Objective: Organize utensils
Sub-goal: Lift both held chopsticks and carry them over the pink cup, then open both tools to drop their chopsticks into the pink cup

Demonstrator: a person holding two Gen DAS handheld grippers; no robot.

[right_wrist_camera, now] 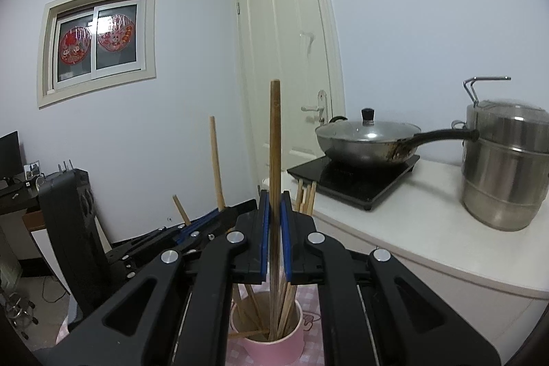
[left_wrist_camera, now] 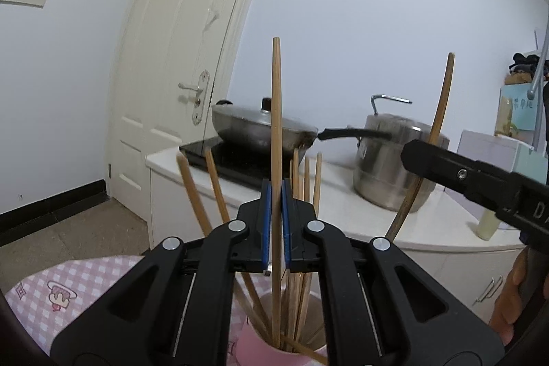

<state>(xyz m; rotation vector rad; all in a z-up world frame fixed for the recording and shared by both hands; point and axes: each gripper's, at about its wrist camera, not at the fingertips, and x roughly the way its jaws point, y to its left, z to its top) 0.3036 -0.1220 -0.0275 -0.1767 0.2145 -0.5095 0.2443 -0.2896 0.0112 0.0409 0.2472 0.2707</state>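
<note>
currently left gripper and right gripper each pinch one chopstick upright over the near pink cup; crowded sticks could deflect tips or tip it.

I see pale walls, cream door ahead of claw, window upper left, white counter right, dark skirting.

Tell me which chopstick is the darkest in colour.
The chopstick held upright in the right gripper; the others in the pink cup are paler.
</note>
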